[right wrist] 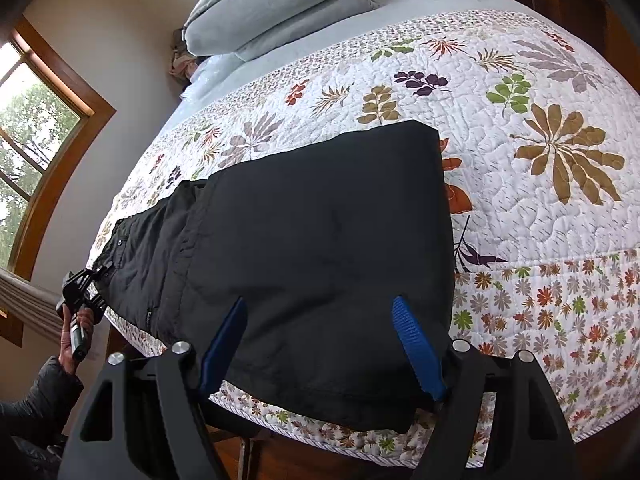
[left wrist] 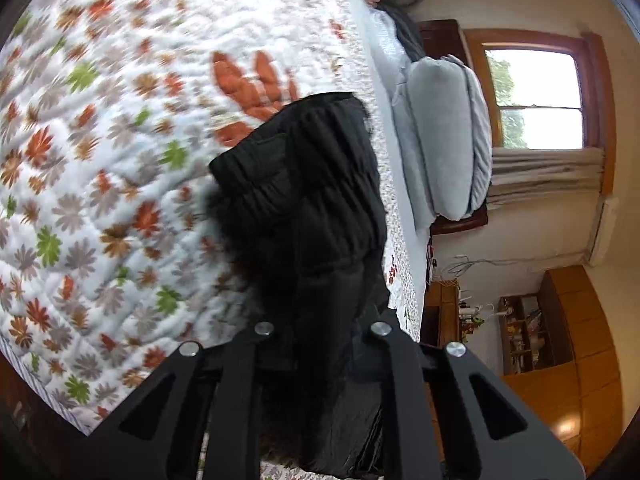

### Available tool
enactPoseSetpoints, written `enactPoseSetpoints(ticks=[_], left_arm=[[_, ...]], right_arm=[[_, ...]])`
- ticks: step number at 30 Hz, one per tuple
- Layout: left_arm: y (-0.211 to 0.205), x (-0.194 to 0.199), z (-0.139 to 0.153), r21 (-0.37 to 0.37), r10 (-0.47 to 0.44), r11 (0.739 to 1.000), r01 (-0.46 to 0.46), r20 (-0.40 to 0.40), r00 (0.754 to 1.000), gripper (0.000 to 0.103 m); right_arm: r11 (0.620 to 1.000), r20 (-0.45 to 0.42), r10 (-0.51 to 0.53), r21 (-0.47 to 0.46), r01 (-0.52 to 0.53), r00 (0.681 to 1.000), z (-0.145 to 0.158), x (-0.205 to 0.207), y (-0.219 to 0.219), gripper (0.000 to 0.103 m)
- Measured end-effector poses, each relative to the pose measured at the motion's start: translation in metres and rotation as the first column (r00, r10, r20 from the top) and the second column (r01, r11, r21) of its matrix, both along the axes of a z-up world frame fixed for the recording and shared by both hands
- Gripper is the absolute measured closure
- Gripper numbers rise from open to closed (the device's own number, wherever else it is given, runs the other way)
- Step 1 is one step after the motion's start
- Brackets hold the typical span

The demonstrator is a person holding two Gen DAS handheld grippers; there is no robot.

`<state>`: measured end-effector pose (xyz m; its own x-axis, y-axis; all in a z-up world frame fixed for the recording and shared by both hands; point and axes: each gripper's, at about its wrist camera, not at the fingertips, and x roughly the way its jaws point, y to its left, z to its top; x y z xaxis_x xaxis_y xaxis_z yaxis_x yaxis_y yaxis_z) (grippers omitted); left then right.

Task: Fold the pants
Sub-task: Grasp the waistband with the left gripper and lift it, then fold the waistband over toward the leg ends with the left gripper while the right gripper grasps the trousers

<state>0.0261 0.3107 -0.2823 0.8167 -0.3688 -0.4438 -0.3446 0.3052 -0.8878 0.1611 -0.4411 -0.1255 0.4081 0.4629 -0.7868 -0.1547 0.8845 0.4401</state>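
Observation:
Black pants (right wrist: 320, 220) lie lengthwise along the near edge of a bed with a floral quilt (right wrist: 540, 120). My right gripper (right wrist: 320, 344) is open, its blue pads (right wrist: 416, 344) standing on either side of the leg end, which hangs slightly over the bed edge. At the far left my left gripper (right wrist: 94, 276), held by a person's hand (right wrist: 74, 340), is shut on the waistband end. In the left wrist view the pants (left wrist: 312, 184) fill the space ahead of the left gripper (left wrist: 320, 320) and bunch between its fingers, whose tips are hidden by the black cloth.
Grey pillows (right wrist: 272, 8) are stacked at the head of the bed, beside a wood-framed window (right wrist: 32, 140) with a bunched curtain. A wooden cabinet (left wrist: 580, 340) and shelves stand by the far wall. Wood floor shows below the bed edge.

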Motion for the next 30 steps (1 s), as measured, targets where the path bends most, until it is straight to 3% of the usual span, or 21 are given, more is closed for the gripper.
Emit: enactPoseSetpoints(ticks=[8,14,20,30], left_arm=[[-0.025,0.011,0.042,0.126,-0.08,0.99,0.066,0.109,0.991,0.091],[-0.055,0.022,0.074,0.196,-0.171,0.971,0.134,0.188,0.967,0.091],[-0.1,0.034,0.107,0.296,-0.308,0.927,0.232,0.246,0.919,0.089],[-0.199,0.048,0.135,0.428,-0.526,0.815,0.392,0.259,0.81,0.088]], right_arm=[[1.0,0.011,-0.008,0.006,0.008,1.0,0.004,0.0,-0.003,0.027],[1.0,0.023,-0.011,0.011,0.011,1.0,0.009,0.001,-0.005,0.027],[1.0,0.048,-0.007,0.018,0.006,0.999,0.019,0.001,-0.005,0.027],[0.998,0.08,-0.01,0.063,0.005,0.997,0.032,0.002,-0.011,0.027]])
